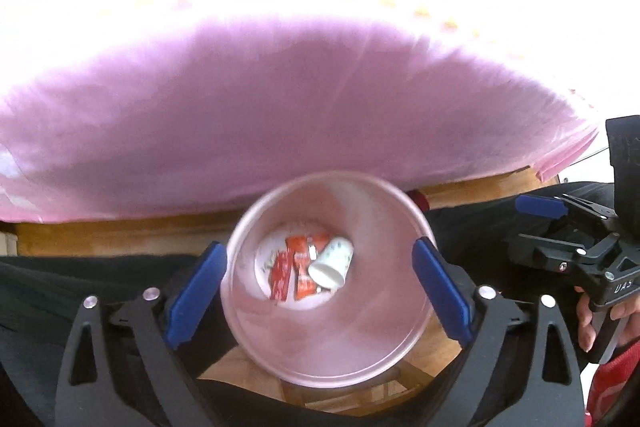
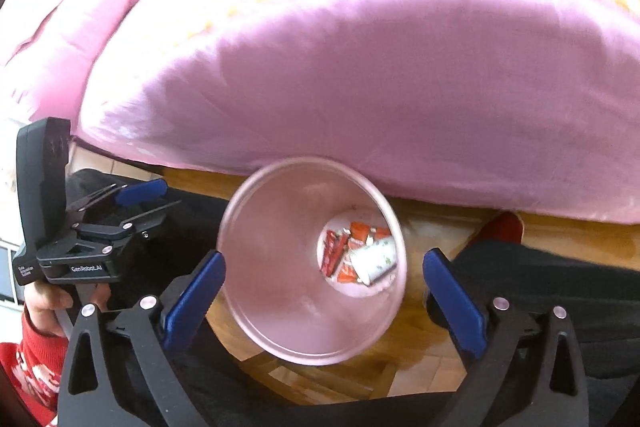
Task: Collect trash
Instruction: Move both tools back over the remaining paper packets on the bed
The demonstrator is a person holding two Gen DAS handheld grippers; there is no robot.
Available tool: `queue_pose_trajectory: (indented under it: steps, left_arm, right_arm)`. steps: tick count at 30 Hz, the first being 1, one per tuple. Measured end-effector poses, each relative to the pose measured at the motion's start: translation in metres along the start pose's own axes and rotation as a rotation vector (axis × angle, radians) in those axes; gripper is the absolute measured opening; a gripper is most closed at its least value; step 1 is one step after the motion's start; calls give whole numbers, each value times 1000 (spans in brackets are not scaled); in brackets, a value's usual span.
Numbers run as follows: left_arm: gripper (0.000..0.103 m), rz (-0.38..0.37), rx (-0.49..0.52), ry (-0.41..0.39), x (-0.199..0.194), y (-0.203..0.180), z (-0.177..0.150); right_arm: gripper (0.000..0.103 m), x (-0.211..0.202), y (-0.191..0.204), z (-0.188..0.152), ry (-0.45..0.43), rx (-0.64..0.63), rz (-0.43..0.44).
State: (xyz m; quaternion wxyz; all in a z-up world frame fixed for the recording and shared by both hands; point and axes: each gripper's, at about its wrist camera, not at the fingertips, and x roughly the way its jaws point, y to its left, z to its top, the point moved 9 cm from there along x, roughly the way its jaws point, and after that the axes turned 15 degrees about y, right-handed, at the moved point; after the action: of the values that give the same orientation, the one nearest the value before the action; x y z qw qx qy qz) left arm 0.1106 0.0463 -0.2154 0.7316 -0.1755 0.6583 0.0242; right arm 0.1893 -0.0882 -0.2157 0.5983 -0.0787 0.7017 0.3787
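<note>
Both the left gripper [image 1: 320, 299] and right gripper [image 2: 324, 301] are hanging released above the round pink plastic bin [image 1: 276, 347], its rim lying just beside the pink-sheeted bed's edge [image 1: 280, 131], red wrappers [image 1: 298, 267] and a white paper cup [image 1: 332, 261] sitting inside.

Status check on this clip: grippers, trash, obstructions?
Left gripper and right gripper open, empty. Paper cup and red wrappers inside pink bin. Nothing blocking.
</note>
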Motion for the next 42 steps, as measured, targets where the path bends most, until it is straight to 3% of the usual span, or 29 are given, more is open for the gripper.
queue_pose_trajectory:
  steps: [9, 17, 24, 30, 38, 42]
  left_arm:
    - [99, 37, 68, -165, -72, -14, 24]
    - [99, 100, 140, -286, -117, -21, 69]
    - [99, 176, 179, -380, -142, -22, 123]
    - [99, 246, 198, -437, -158, -15, 182]
    - [99, 303, 201, -463, -151, 0, 256]
    - [96, 293, 174, -468, -146, 17, 298]
  right_arm:
    - [100, -74, 37, 21, -136, -121, 27]
    - [100, -154, 50, 66, -300, -169, 78]
    - [100, -194, 37, 137, -376, -158, 145]
    - [100, -224, 9, 217, -432, -92, 236]
    - [100, -221, -27, 301, -417, 0, 306]
    - [100, -211, -34, 334, -399, 24, 353]
